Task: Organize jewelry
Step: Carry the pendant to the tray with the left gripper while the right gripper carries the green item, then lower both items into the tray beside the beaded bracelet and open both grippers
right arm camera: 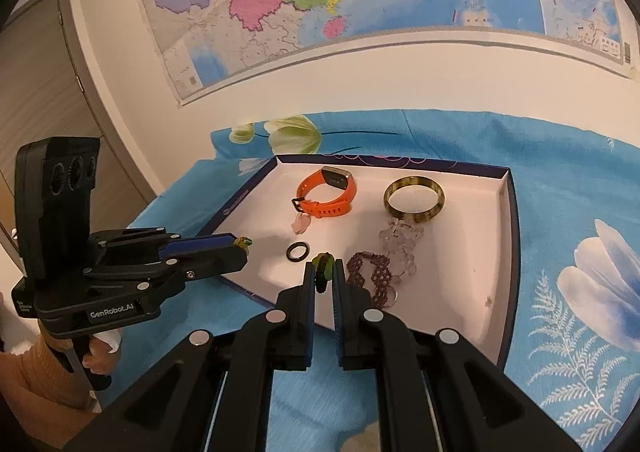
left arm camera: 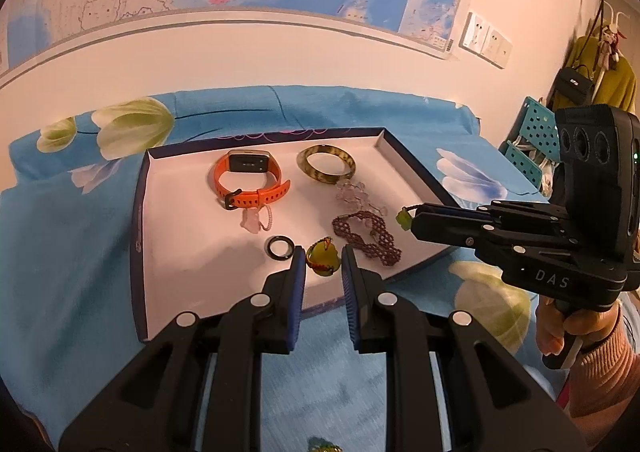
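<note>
Centrally in the left wrist view, the left gripper [left arm camera: 323, 266] pinched a yellow-green pendant [left arm camera: 325, 258], jaws narrowly parted around it. At right, the right gripper [left arm camera: 409, 218], nearly closed, clamped another small green pendant [left arm camera: 402, 218]. Both hovered over the tray [left arm camera: 138, 252], near the lower edge, beside the black ring [left arm camera: 280, 248].

Warm indoor light, soft shadows, fisheye-bent edges, dark corners

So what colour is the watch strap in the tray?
Orange strap on the watch; clearest in the right wrist view.
</note>
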Demonstrator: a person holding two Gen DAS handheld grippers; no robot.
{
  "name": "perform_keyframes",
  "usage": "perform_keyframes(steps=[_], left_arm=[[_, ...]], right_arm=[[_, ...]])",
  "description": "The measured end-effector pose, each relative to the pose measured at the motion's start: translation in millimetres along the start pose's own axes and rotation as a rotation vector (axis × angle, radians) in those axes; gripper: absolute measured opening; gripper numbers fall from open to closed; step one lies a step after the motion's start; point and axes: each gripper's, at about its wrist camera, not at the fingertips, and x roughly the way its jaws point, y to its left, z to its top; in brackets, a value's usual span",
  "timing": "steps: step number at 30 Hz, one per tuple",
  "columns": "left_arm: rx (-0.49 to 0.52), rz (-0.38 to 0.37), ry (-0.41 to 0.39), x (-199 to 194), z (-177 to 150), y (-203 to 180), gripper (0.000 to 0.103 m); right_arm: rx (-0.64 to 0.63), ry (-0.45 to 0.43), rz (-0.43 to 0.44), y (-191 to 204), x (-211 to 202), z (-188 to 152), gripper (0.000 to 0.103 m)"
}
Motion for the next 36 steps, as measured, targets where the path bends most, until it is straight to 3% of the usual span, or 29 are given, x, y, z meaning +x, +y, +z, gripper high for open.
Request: perform_keyframes(steps=[36], left_arm=[[-0.036, 0.066, 0.077, 58, 18, 12, 0.019]], right_arm=[[0.011, 0.099, -0.038, -6, 61, 18, 0.007]])
